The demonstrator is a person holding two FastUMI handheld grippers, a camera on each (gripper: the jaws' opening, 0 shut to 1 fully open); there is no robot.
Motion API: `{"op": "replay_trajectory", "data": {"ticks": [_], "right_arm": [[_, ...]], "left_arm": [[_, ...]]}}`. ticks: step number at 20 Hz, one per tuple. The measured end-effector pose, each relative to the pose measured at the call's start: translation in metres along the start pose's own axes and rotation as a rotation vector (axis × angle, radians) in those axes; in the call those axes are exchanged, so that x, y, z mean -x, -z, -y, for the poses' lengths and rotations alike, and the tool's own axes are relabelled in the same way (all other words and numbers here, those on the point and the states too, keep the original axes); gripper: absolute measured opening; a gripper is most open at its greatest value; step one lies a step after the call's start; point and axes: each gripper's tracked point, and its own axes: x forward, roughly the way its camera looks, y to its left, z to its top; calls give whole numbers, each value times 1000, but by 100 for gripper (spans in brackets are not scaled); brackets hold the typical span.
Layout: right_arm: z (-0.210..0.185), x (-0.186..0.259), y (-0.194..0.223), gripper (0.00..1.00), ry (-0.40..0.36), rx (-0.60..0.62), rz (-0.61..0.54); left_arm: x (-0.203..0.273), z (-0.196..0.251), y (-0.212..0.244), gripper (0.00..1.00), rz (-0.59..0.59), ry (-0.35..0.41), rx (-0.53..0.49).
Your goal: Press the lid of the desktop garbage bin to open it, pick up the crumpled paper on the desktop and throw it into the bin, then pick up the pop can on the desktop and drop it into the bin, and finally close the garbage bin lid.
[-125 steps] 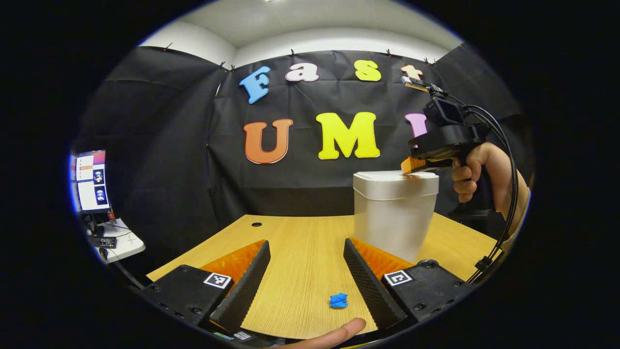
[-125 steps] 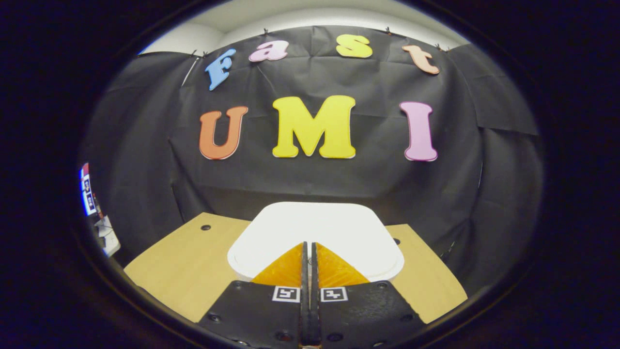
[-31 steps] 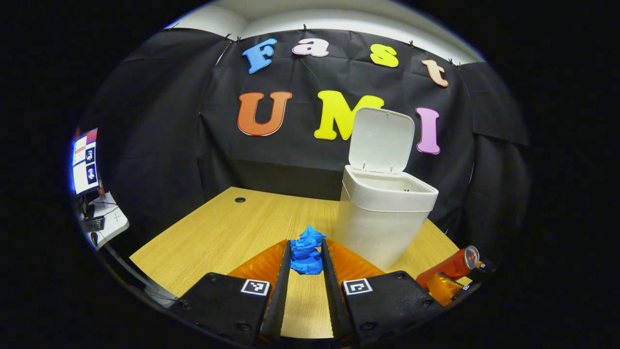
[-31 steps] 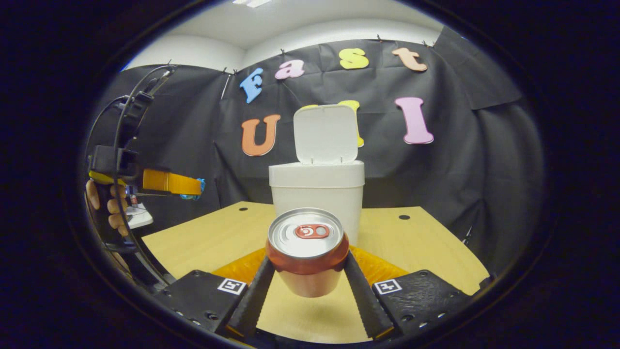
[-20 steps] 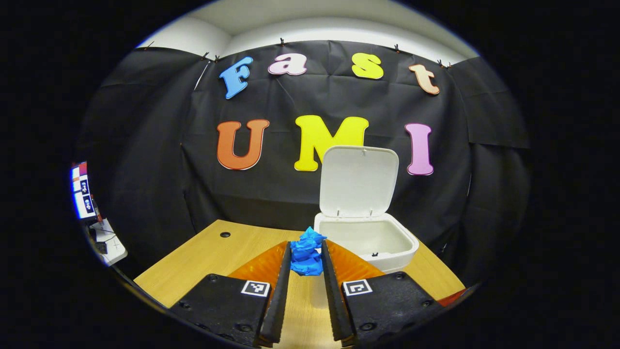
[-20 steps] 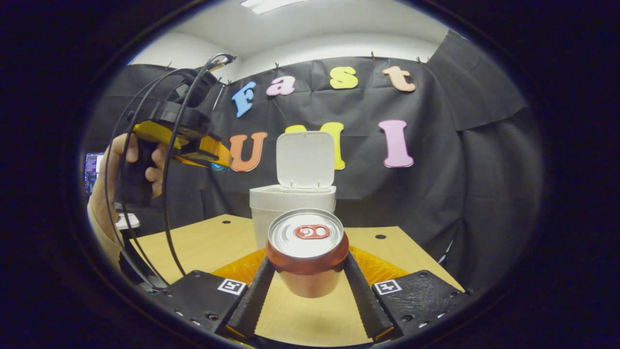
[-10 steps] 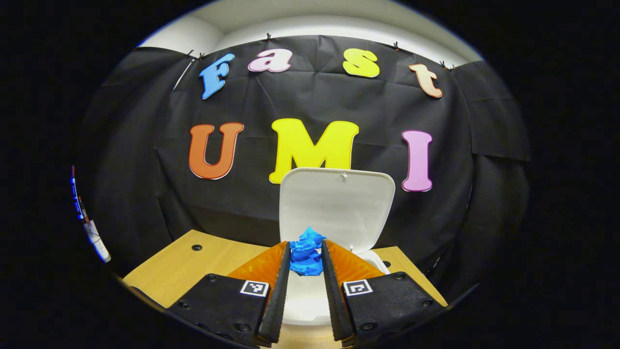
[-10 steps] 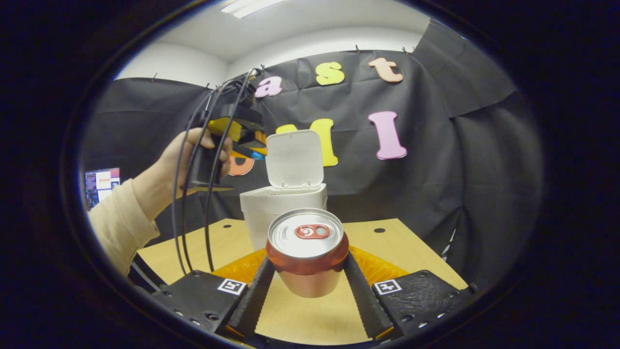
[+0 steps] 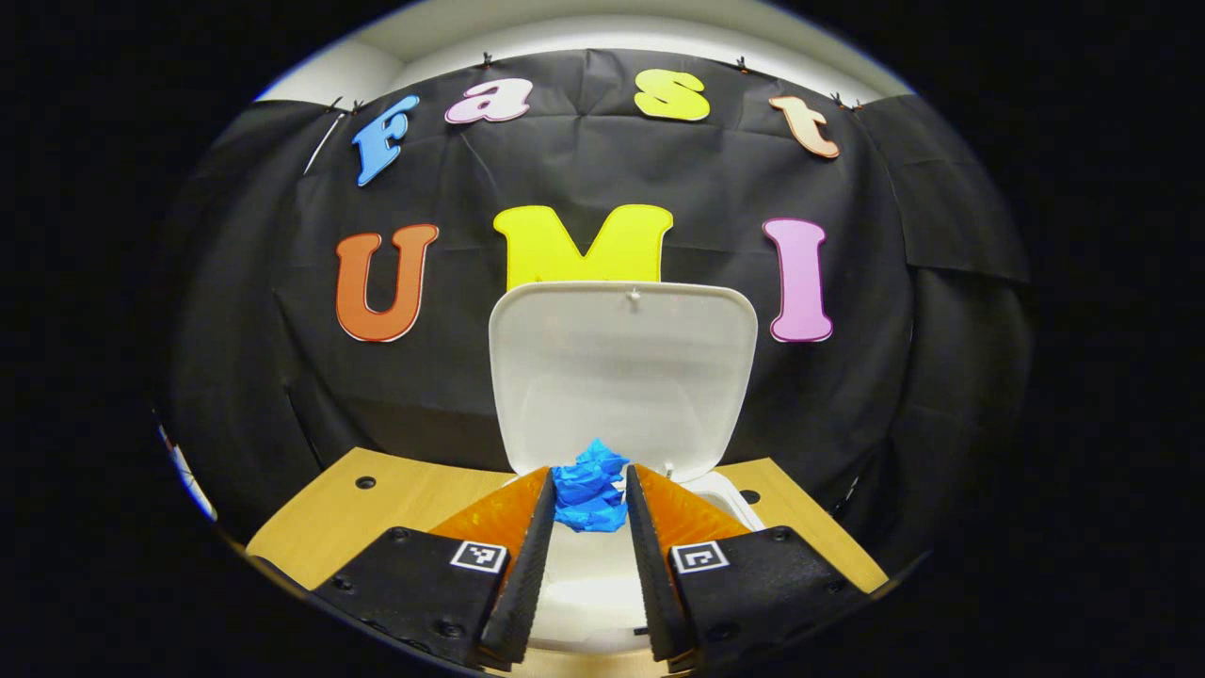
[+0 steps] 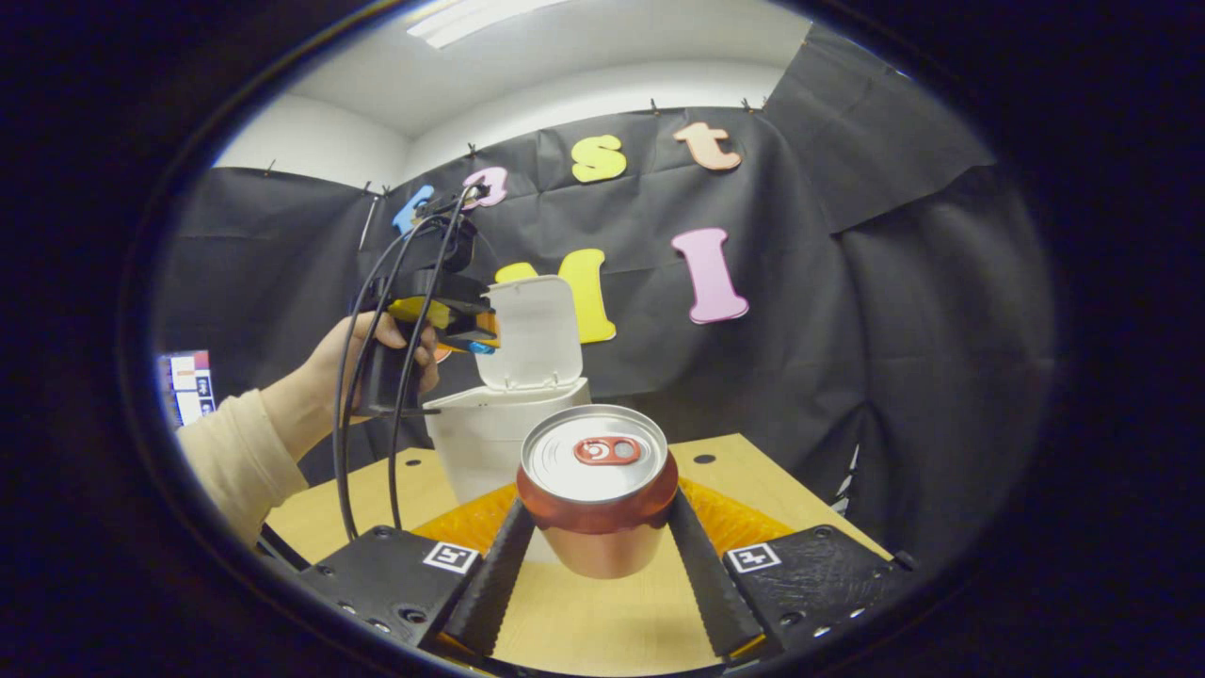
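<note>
The white bin (image 9: 725, 494) stands on the wooden table (image 9: 414, 494) with its lid (image 9: 621, 377) swung upright. My left gripper (image 9: 586, 504) is shut on the blue crumpled paper (image 9: 588, 488) and hovers right over the bin's mouth, close to the lid. In the right gripper view, that left gripper (image 10: 482, 341) hangs above the bin (image 10: 480, 443) beside the raised lid (image 10: 529, 331), with a speck of the blue paper (image 10: 481, 347) at its tip. My right gripper (image 10: 597, 527) is shut on the red pop can (image 10: 597, 490), upright above the table, nearer than the bin.
A hand (image 10: 367, 363) in a cream sleeve (image 10: 235, 452) holds the left gripper, with black cables (image 10: 353, 424) looping down from it. A monitor (image 10: 191, 386) glows at the far left. Small cable holes (image 9: 363, 482) (image 10: 703, 460) mark the tabletop.
My left gripper has carried the paper forward from beside the bin to over its open mouth. In the right gripper view the bin has slid left; the can stays gripped.
</note>
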Motion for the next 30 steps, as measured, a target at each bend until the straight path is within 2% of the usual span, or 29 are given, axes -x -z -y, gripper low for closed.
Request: {"op": "replay_trajectory", "data": {"ticks": [1, 2, 4, 7, 9, 12, 17, 24, 30], "right_arm": [[1, 1, -2, 80, 3, 8, 6], [2, 2, -4, 80, 9, 19, 14], [6, 1, -4, 80, 30, 30, 26], [5, -2, 0, 80, 37, 37, 21], [4, -4, 3, 81, 45, 46, 12], [8, -5, 3, 80, 71, 68, 16], [14, -4, 4, 81, 130, 98, 19], [8, 10, 2, 81, 138, 122, 29], [10, 12, -8, 81, 142, 131, 29]], "left_arm": [[1, 4, 4, 53, -6, 11, -28], [5, 7, 11, 66, -16, 30, -55], [12, 3, 19, 83, -7, 21, -121], [24, -8, 23, 84, 55, -14, -203], [34, -8, 31, 93, 89, 8, -207], [57, -16, 34, 92, 138, 28, -168], [94, -46, 39, 96, 206, -7, -120], [134, -85, 55, 95, 227, -48, -52], [146, -109, 97, 95, 214, -103, 2]]}}
